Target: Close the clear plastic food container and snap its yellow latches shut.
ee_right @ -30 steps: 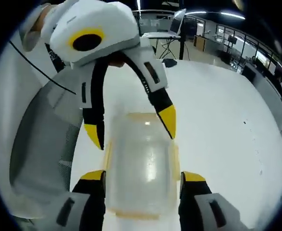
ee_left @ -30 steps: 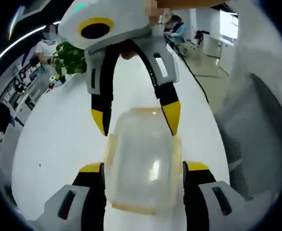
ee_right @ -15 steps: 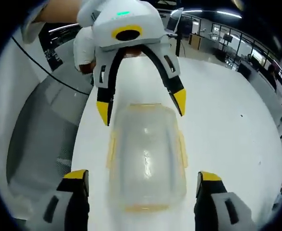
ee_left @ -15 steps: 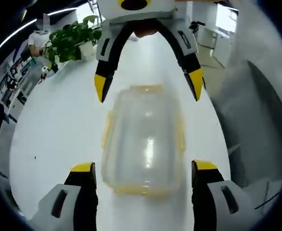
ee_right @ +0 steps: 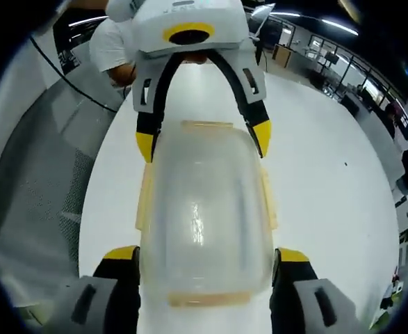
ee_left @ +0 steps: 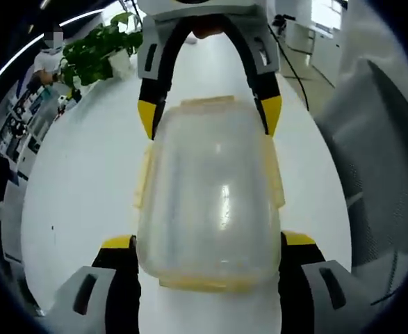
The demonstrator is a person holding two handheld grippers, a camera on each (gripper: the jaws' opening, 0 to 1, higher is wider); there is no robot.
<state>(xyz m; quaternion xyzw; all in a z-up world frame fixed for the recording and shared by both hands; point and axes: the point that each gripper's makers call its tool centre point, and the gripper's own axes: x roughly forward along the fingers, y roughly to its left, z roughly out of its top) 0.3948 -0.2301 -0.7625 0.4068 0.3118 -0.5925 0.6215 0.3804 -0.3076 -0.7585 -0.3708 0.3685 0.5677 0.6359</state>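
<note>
The clear plastic container (ee_left: 207,195) (ee_right: 202,209) lies lid-up on the white table (ee_left: 71,188), with yellow latches along its long sides and at both ends. The side latch (ee_left: 143,177) flares a little outward. My left gripper (ee_left: 208,242) is open; its jaws flank the near end of the container, close against its sides. From the opposite end my right gripper (ee_left: 208,113) (ee_right: 205,255) straddles the far end, also open, with the yellow tips beside the corners. The left gripper (ee_right: 202,139) appears at the top of the right gripper view, around the far end.
A potted plant (ee_left: 96,52) stands on the table's far left, with a person behind it. A grey mesh chair (ee_left: 377,167) (ee_right: 37,195) sits close to the table edge, and a black cable (ee_right: 71,76) runs over it. Bare table (ee_right: 329,181) lies on the other side.
Both grippers have moved in over the container, which now looks much larger between the jaws. The right gripper's jaws stand a little narrower than half a second ago; the left's are unchanged.
</note>
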